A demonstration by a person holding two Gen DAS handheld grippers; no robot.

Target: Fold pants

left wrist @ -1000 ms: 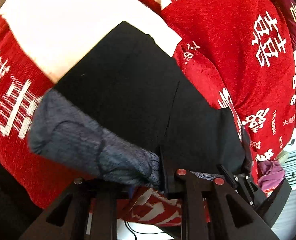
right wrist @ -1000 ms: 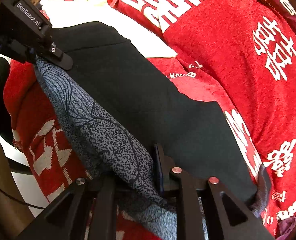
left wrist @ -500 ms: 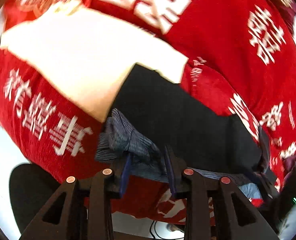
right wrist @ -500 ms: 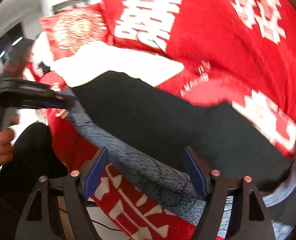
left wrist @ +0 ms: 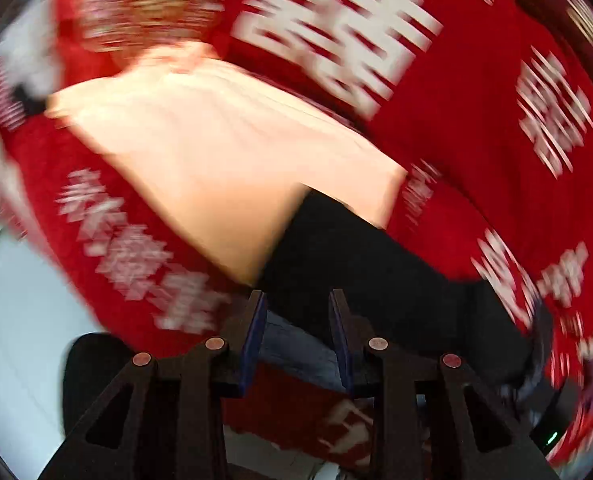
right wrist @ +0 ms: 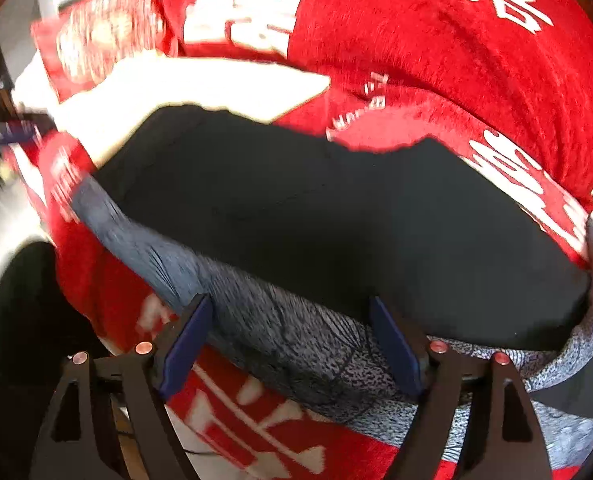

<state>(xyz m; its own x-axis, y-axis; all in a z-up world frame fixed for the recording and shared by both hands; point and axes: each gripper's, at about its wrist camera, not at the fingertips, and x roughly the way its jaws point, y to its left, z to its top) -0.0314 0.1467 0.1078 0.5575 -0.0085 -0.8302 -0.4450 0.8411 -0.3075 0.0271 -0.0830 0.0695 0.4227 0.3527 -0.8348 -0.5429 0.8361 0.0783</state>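
Observation:
The black pants (right wrist: 336, 216) lie folded flat on the red blanket, with a grey patterned waistband (right wrist: 296, 336) along the near edge. They also show in the left wrist view (left wrist: 376, 280), which is blurred. My right gripper (right wrist: 292, 344) is open, its jaws wide apart over the waistband and not clamped on it. My left gripper (left wrist: 296, 340) is open at the pants' left near corner, with a strip of grey fabric (left wrist: 296, 352) between its fingers but not pinched.
A red blanket with white characters (right wrist: 456, 60) covers the surface. A white cloth (left wrist: 216, 152) lies under the pants' far left end, also in the right wrist view (right wrist: 200, 84). The blanket's near edge drops off just below both grippers.
Both grippers have let go of the waistband and opened. The pants have dropped flat onto the blanket. The left gripper has pulled back and swung left, blurring its view.

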